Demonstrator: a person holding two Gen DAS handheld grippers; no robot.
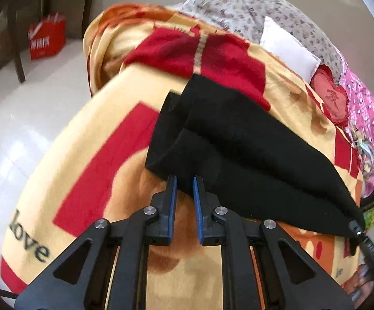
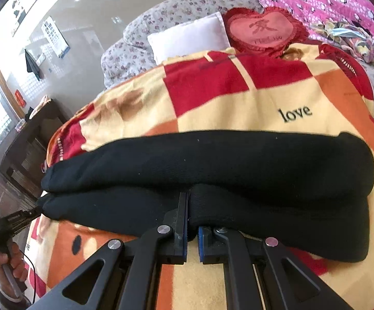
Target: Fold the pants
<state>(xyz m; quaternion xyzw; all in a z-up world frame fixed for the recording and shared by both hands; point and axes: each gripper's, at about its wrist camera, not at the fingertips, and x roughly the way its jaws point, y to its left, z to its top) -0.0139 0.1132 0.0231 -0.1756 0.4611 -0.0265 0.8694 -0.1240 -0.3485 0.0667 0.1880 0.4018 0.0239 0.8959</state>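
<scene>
Your left gripper and right gripper each pinch an edge of the black pants, legs stacked lengthwise on the blanket just ahead of both jaws. Next, likely carry one end over the other, keeping both grips.
</scene>
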